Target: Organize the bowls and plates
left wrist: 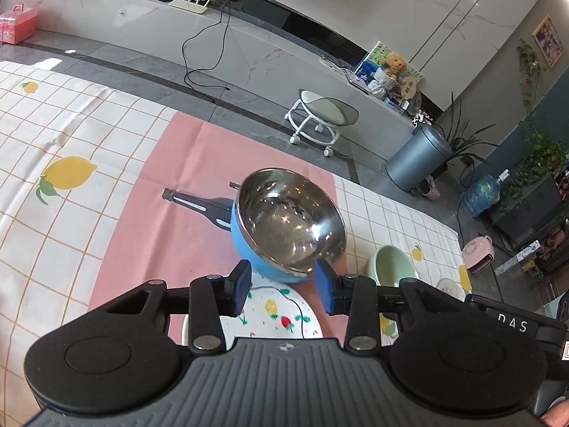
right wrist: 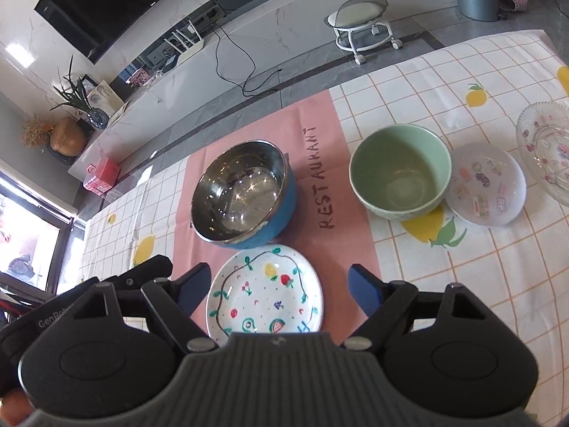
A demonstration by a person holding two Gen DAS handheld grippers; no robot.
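Fingers (left wrist: 325, 284) apart, glass dish (right wrist: 547, 149) right-view only

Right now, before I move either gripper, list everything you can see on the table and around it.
Steel bowl: one, blue outside, tilted on the pink mat.
Painted plate: one, white with fruit drawings, on the mat just in front of the steel bowl.
Green bowl: one, pale green, upright on the checked cloth.
Sticker dish: one, translucent white, touching the green bowl's right side.
Glass plate: one, clear, at the right edge.
Stool: one, white, on the floor beyond.
Bin: one, grey, on the floor.
Left gripper: open, at the steel bowl's near rim.
Right gripper: open, over the painted plate.
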